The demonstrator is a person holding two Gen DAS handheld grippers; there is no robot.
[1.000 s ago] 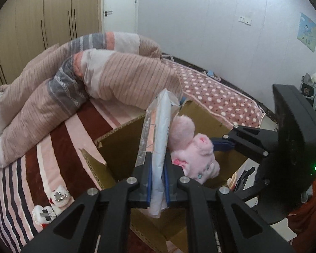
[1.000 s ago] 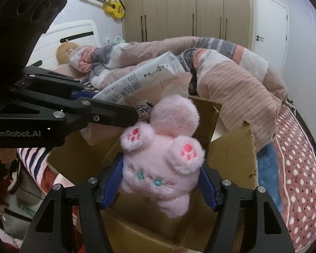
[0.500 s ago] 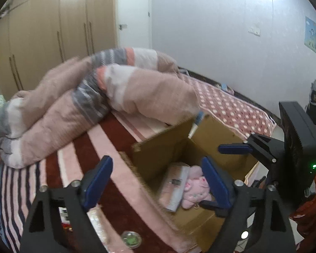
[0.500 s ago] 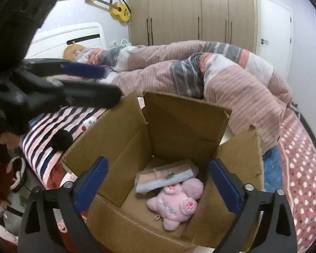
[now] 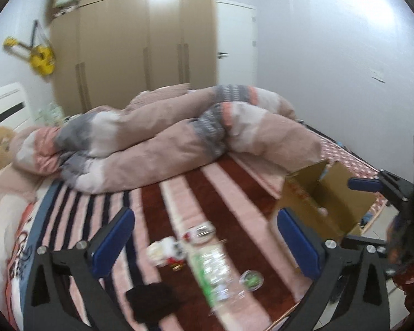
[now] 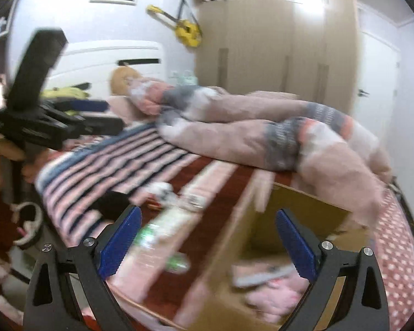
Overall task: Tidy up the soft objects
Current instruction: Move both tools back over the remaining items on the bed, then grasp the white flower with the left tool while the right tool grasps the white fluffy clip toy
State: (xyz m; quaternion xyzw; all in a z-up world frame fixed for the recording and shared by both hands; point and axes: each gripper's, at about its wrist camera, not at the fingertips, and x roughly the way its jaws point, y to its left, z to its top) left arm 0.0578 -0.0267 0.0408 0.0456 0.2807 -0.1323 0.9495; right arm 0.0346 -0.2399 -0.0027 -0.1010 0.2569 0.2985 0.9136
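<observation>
Both grippers have swung away from the box (image 6: 265, 248) toward the bed (image 5: 234, 182) since half a second ago. Left gripper (image 5: 207, 241) is wide open and empty above a black cloth (image 5: 151, 300), a white toy (image 5: 165, 249) and a green-printed bag (image 5: 211, 270). Right gripper (image 6: 208, 241) is likewise spread wide, holding nothing. Pink plush (image 6: 276, 295) and a packet (image 6: 262, 274) lie blurred inside the box at the bed's edge.

my left gripper (image 5: 204, 240): jaws wide apart, empty, above the bed (image 5: 234, 182) | my right gripper (image 6: 207, 237): jaws wide apart, empty, over the bed's near edge
</observation>
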